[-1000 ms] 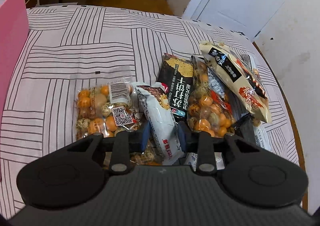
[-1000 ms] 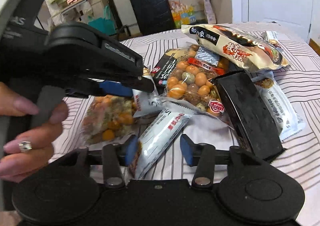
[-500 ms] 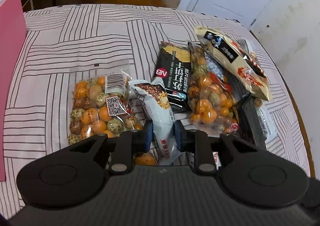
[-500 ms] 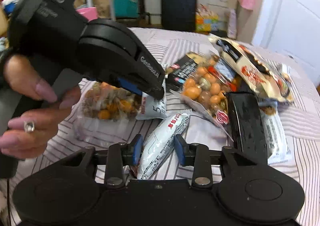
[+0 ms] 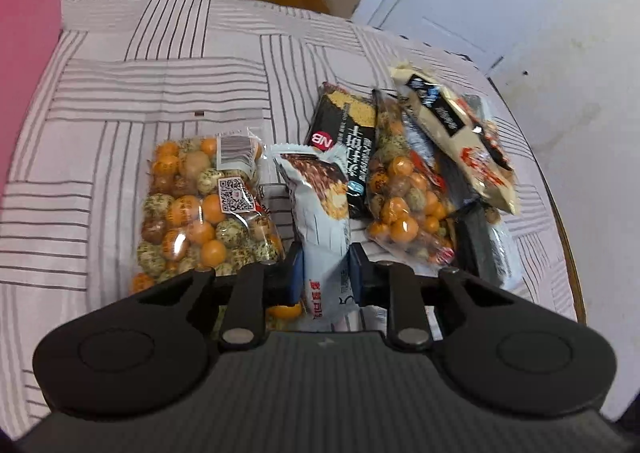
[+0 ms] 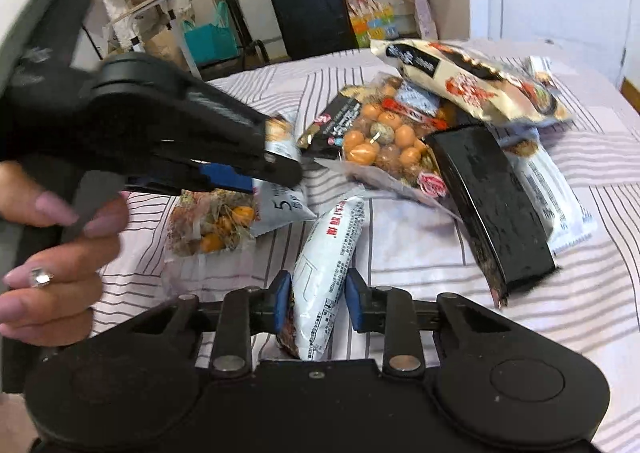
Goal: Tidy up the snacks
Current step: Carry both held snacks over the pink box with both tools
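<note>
two pale grey snack packets are each pinched between blue pads. the first packet [image 5: 320, 213], printed with a browned snack picture, sits in the left tongs [image 5: 324, 275], which are closed tight on its lower half; in the right wrist view its tail end shows a "5" just past the left tool's nose. the second packet [image 6: 328, 269], white with red characters, lies lengthwise in the right tongs [image 6: 316, 299], closed snugly against both its sides. to the left of the first packet a clear bag of orange and speckled balls [image 5: 200, 209] lies flat on the striped cloth of the surface [image 5: 120, 101]. to the right is the heap: a black cracker pack [image 5: 346, 141], another ball bag [image 5: 404, 205], a beige pouch [image 5: 460, 133] on top, and a black box [image 6: 492, 205] leaning at its near edge. a pink box [image 5: 24, 65] stands at the far left.
</note>
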`<state>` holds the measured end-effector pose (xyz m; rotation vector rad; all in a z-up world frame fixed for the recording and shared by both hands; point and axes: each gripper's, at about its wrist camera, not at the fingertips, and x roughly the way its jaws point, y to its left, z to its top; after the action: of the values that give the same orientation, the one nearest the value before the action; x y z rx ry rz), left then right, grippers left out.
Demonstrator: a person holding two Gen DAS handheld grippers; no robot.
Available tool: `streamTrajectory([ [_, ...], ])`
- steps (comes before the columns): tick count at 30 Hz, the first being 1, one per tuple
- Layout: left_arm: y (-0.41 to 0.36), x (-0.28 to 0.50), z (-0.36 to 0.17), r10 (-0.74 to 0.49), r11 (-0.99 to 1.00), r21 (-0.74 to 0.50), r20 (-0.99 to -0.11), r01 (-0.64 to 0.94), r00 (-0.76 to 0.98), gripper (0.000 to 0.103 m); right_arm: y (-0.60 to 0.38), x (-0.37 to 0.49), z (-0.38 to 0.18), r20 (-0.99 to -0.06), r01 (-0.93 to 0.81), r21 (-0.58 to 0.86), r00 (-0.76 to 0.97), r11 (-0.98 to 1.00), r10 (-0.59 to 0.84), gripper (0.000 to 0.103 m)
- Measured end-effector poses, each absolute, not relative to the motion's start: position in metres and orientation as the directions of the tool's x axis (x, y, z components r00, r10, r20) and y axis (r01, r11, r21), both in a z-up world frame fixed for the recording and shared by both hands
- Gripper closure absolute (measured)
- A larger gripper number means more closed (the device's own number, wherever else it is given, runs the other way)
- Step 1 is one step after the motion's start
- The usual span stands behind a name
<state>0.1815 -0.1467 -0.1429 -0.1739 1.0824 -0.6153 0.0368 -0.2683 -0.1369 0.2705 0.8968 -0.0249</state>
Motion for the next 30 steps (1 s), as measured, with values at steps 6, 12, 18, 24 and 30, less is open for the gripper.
streamTrajectory([
  [6,-0.121,0.170,-0.117,-0.573,0.797,-0.450,-0.775,0.403,0.267,0.081,-0.259,0.031,-0.121,-0.772,0.138,0.297,0.617,0.945,0.153,0.072],
  [12,-0.093,0.162,-0.096,-0.563,0.811,-0.434,-0.762,0.392,0.321,0.082,-0.256,0.032,-0.110,-0.770,0.138,0.244,0.630,0.960,0.105,0.073],
  [18,-0.065,0.155,-0.079,-0.543,0.817,-0.413,-0.784,0.402,0.299,0.082,-0.249,0.028,-0.094,-0.771,0.095,0.258,0.620,0.962,0.146,0.073],
  [24,-0.030,0.141,-0.062,-0.476,0.839,-0.343,-0.838,0.422,0.266,0.082,-0.234,0.031,-0.066,-0.783,-0.001,0.324,0.562,0.946,0.269,0.073],
  [30,0.010,0.125,-0.041,-0.439,0.845,-0.306,-0.865,0.437,0.242,0.082,-0.203,0.032,-0.035,-0.777,-0.110,0.372,0.506,0.922,0.374,0.073],
])
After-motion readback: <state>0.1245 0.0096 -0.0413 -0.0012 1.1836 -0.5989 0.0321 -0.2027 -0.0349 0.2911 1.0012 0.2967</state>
